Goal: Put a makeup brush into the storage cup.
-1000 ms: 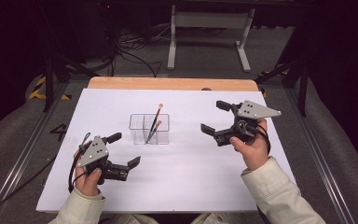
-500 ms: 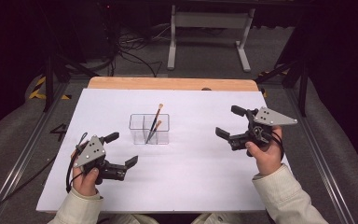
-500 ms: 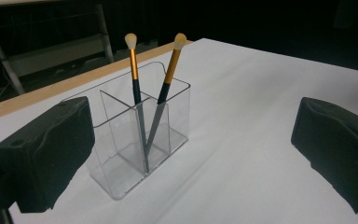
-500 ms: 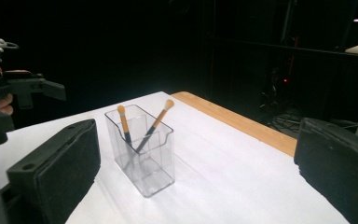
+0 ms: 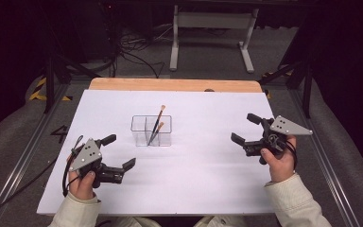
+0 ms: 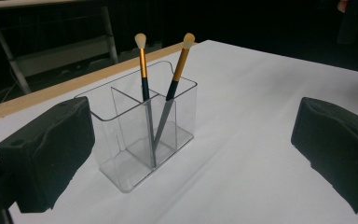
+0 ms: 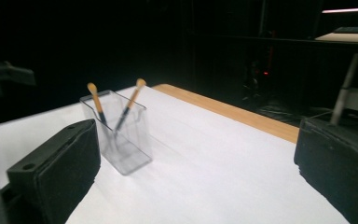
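1. A clear divided holder stood upright near the middle of the white surface, roughly midway between the two hands.
2. Two brushes stood in the holder, handles down and tips up. In the left gripper view they sat in the compartments on the far side of the centre divider, both leaning slightly: one brush near the divider, the other brush slanting toward the outer wall.
3. The left gripper was held low over the near left part of the surface, its fingers spread wide apart with nothing between them. The holder lay ahead of it and a little toward the far right.
4. The right gripper was held over the right side of the surface, its fingers likewise wide apart and empty. The holder lay well off to its left.
5. Judgement: neither gripper was touching the holder or a brush; both stood well apart from it.
6. Judgement: the left gripper appeared the nearer of the two, and its camera looked almost straight at the holder.
7. Judgement: the long axis of each brush ran near vertical, so any pick would call for fingers closing across the upper handle from the side, then a lift straight up to clear the holder's rim.
8. Risk noted: the light holder could tip or slide if a brush were pulled at an angle.
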`<state>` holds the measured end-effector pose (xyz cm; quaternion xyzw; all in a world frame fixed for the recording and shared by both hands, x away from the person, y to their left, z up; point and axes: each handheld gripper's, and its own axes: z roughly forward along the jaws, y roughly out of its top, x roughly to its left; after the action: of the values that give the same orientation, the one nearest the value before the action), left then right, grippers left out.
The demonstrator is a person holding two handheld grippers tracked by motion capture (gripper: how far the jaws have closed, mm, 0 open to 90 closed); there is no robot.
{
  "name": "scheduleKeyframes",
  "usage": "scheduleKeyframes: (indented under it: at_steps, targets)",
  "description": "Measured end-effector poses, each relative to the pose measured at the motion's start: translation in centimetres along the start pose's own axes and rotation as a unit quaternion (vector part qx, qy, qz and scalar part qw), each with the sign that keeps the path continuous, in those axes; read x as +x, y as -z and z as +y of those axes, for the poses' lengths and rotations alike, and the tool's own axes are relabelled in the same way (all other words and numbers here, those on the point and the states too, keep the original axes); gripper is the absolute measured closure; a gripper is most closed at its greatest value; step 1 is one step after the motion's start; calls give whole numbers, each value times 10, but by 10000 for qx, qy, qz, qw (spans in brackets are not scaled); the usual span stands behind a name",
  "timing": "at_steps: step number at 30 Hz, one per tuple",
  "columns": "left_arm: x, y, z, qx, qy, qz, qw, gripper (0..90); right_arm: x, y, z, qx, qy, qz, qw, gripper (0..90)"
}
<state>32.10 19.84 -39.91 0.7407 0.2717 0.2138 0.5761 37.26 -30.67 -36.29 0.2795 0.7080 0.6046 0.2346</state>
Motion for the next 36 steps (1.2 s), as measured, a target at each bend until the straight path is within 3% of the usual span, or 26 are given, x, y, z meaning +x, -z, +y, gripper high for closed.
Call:
scheduleKeyframes:
  at_steps: [4,10,17,24,36]
  targets:
    - [1,1,-1,-10,-6,13,10000,3,-2,5,-8,-16,51,-50,10000,7]
    - [3,4,-4,-44,3,26,10000,3,-6,10,-22,28,-64,-132,9999,8]
    - [10,6,-13,-121,154,124,9997,3,-8,12,-38,132,-177,-123,9997,10]
    - [14,9,-20,-154,207,187,9995,3,-9,13,-44,104,-181,-101,9997,9]
    - [14,9,-20,-149,155,200,9996,3,-9,13,-48,49,-198,-74,9998,9]
